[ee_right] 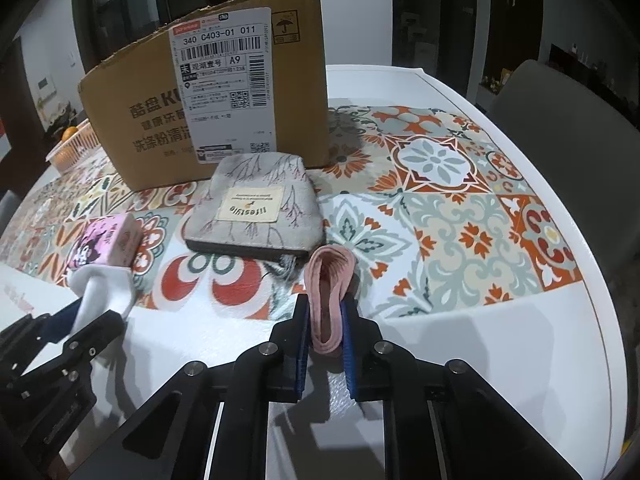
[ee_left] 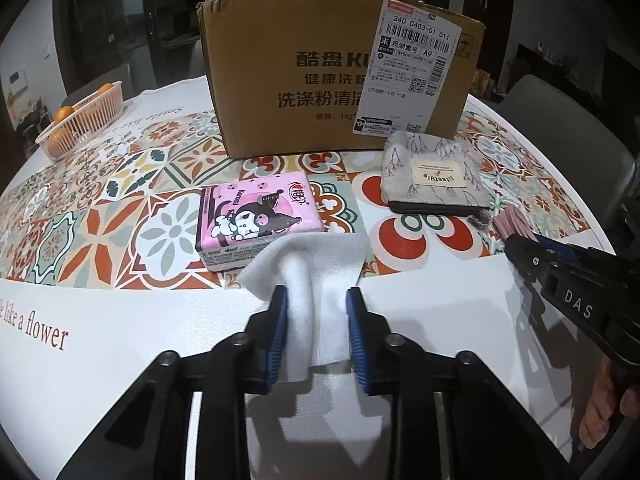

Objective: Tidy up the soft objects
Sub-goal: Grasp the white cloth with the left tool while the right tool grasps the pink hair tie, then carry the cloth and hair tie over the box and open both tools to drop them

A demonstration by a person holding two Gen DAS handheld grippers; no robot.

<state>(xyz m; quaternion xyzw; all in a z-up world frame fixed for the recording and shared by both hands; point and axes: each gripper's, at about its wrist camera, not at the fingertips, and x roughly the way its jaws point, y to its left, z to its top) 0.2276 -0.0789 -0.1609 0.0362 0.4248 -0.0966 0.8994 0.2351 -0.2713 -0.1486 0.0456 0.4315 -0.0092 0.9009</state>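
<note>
My left gripper [ee_left: 317, 300] is shut on a white cloth [ee_left: 316, 276], which bunches up between the blue pads near the table's front edge. Just beyond it lies a pink tissue pack [ee_left: 256, 216]. My right gripper [ee_right: 326, 312] is shut on a folded pink cloth [ee_right: 330, 284], its loop sticking out past the fingertips. A grey fabric pouch [ee_right: 252, 208] with a cream label lies right behind that. In the left wrist view the right gripper [ee_left: 516, 246] shows at the right with the pink cloth [ee_left: 512, 222]; the left gripper [ee_right: 94, 312] with the white cloth [ee_right: 102, 292] shows in the right wrist view.
A brown cardboard box [ee_left: 320, 72] with a white shipping label stands at the back of the patterned tablecloth [ee_right: 440, 208]. A pink basket [ee_left: 80, 124] of oranges sits at the far left. A grey chair [ee_right: 560, 136] stands past the table's right edge.
</note>
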